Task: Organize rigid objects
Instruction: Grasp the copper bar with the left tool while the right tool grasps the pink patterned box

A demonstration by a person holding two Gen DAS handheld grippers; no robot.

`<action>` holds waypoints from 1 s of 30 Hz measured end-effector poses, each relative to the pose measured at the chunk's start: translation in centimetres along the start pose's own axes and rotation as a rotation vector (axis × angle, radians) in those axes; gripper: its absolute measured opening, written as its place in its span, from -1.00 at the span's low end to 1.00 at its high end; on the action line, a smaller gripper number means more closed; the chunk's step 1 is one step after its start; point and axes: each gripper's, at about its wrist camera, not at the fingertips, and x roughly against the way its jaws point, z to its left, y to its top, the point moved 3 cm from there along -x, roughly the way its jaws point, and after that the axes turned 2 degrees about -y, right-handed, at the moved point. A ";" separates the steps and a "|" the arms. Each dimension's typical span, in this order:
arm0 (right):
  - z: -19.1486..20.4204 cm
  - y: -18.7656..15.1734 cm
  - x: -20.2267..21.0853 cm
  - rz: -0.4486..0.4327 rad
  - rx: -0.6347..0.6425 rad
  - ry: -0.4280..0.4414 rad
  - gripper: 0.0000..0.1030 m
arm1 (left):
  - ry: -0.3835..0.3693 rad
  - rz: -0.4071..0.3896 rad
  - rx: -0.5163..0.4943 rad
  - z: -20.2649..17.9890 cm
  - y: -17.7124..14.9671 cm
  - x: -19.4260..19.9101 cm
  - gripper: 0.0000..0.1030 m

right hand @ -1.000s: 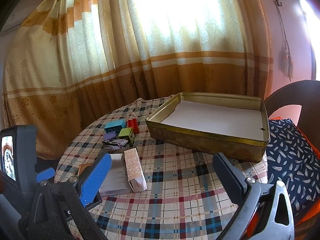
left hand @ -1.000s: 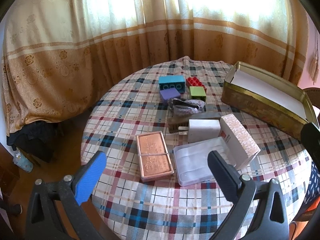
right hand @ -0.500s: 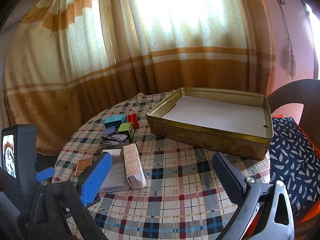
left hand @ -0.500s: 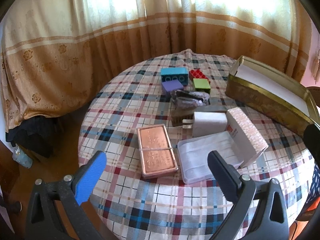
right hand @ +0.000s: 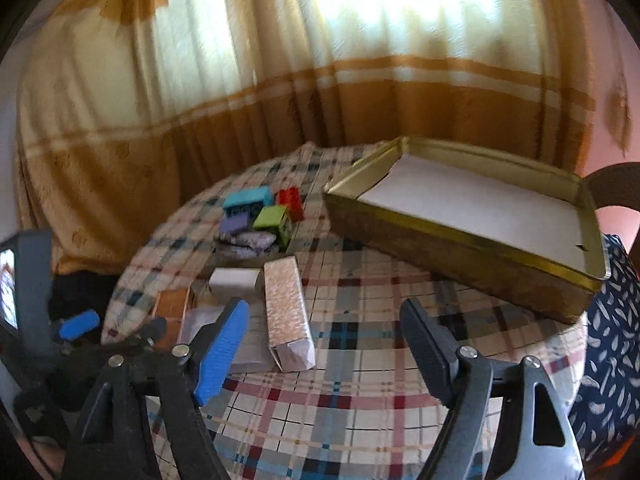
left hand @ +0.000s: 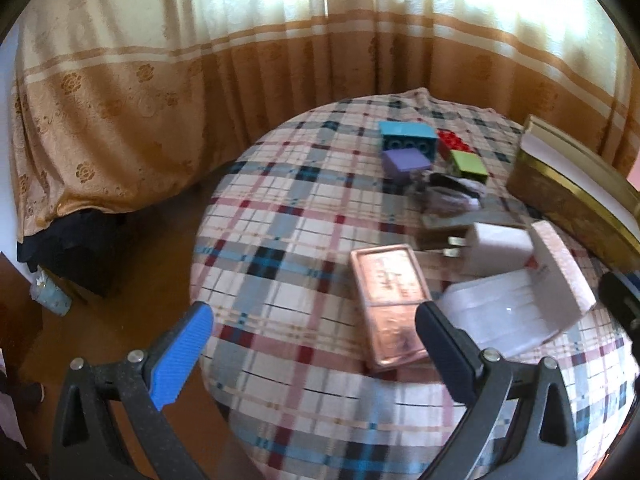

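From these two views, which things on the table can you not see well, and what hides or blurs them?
- Clear box, left view: near corner behind the right finger of the left tongs.
- Copper tin, right view: mostly hidden by the left tongs' arm.
- Gold tray, left view: cut off by the lens edge.
- Print on the pink box: blurred in both views.

Left gripper tilted downward, jaws wide apart, right gripper jaws just narrowing, nothing gripped

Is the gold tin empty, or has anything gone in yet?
Empty. The gold tin shows only a bare white lining; the toy blocks and silver box sit outside it on the tablecloth.
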 end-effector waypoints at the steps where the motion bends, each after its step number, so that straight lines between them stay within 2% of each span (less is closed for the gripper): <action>1: 0.3 -0.1 -0.6 0.022 0.007 0.014 0.44 | 0.000 0.004 0.004 0.2 0.0 -0.1 0.99; 6: 0.9 -0.6 -4.0 0.155 0.018 0.046 0.26 | -0.008 0.013 0.003 0.0 0.0 -0.6 0.99; 8: 0.2 -0.5 -4.6 0.168 -0.021 0.057 0.18 | -0.004 0.011 -0.007 -0.1 0.1 -0.7 0.99; 10: -0.5 -0.3 -4.8 0.173 -0.039 0.047 -0.01 | -0.007 0.012 -0.004 -0.1 0.2 -0.8 0.99; 13: -1.5 -0.3 -4.7 0.165 -0.059 0.035 -0.01 | -0.021 0.022 0.014 0.0 0.5 -1.2 0.99; 16: -1.0 -0.1 -4.8 0.168 -0.025 0.015 -0.01 | -0.030 0.037 0.009 -0.7 0.9 -1.6 0.99; 23: -0.6 0.6 -6.1 0.201 -0.037 0.062 0.02 | -0.057 0.078 -0.006 -2.4 1.5 -2.7 0.99; 26: -1.0 0.3 -7.3 0.257 -0.063 0.087 0.03 | -0.074 0.107 0.026 -1.8 1.6 -3.2 0.99; 27: -1.0 0.4 -7.2 0.243 -0.062 0.094 0.03 | -0.074 0.121 0.041 -1.4 1.5 -3.4 0.99; 30: -0.8 0.4 -7.4 0.249 -0.051 0.107 0.03 | -0.072 0.112 0.005 -1.0 1.4 -3.2 0.89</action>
